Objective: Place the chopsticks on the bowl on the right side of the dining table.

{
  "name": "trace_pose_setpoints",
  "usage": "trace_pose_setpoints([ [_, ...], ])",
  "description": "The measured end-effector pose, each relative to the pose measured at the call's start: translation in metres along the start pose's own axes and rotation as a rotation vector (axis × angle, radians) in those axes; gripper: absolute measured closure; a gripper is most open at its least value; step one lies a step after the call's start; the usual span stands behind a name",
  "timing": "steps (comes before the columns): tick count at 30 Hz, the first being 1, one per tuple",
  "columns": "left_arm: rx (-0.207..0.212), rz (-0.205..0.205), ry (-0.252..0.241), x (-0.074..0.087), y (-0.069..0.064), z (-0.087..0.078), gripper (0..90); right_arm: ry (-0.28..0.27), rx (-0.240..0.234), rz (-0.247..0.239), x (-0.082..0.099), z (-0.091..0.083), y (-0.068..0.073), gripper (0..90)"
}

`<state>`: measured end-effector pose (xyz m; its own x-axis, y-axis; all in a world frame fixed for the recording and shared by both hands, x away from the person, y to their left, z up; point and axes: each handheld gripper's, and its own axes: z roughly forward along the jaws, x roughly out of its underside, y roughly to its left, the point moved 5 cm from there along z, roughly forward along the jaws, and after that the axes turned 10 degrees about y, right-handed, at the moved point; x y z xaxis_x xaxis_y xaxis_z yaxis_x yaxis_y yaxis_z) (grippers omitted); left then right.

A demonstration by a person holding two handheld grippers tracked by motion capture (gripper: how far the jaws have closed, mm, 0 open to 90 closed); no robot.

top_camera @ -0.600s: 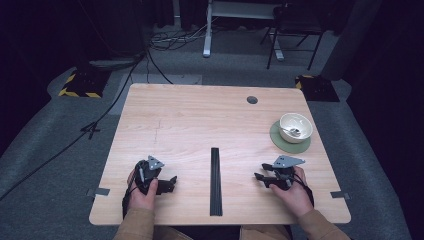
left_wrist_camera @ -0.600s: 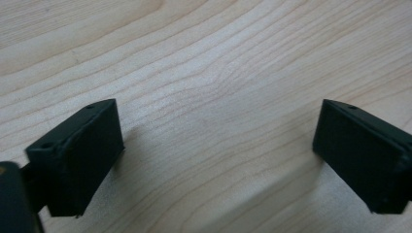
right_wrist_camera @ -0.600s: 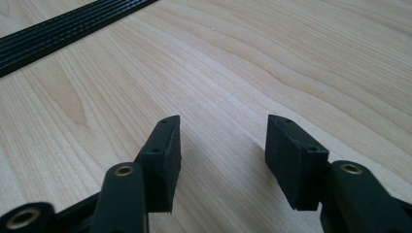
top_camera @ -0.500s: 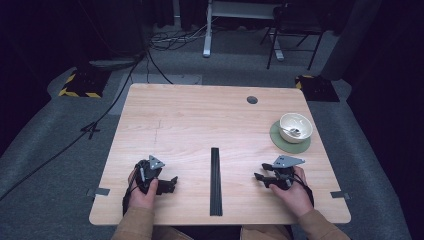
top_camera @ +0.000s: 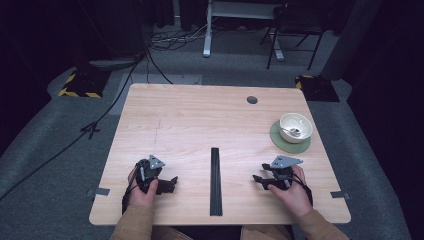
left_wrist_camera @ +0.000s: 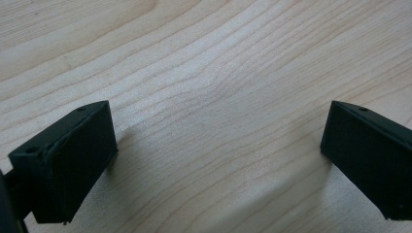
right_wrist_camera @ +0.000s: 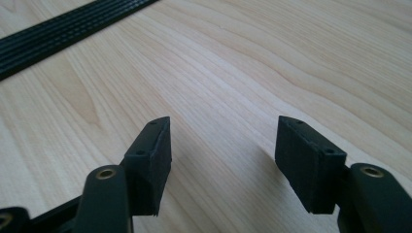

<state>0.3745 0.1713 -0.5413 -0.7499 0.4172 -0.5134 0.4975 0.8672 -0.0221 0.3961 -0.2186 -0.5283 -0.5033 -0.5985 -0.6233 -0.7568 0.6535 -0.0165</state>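
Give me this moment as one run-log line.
left gripper: open, empty, on table | right gripper: open, empty | black strip: between them | bowl: on green coaster, untouched

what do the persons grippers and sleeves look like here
Each hand holds a black two-jaw gripper topped by a grey three-cornered plate: the left gripper and the right gripper. Up close, the jaws end in blocky matt black pads with small screw holes, on black links with brass-coloured rivets. Dark straps or cables loop around the wrists. The sleeves are tan.
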Motion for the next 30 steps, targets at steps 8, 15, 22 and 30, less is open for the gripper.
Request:
trace_pose_setpoints([
  [8,0.002,0.001,0.004,0.0,0.0,0.0,0.0,-0.003,-0.068,-0.024,-0.017,-0.011,0.01,38.0],
  [15,0.004,0.001,0.005,0.0,0.0,0.0,0.0,-0.009,-0.081,-0.053,-0.046,-0.017,0.025,38.2],
  [22,0.008,0.001,0.004,0.0,0.0,0.0,0.0,-0.035,-0.106,-0.077,-0.065,-0.012,0.042,37.9],
  [30,0.006,0.002,0.006,0.0,0.0,0.0,0.0,-0.08,-0.123,-0.085,-0.071,-0.002,0.056,36.6],
])
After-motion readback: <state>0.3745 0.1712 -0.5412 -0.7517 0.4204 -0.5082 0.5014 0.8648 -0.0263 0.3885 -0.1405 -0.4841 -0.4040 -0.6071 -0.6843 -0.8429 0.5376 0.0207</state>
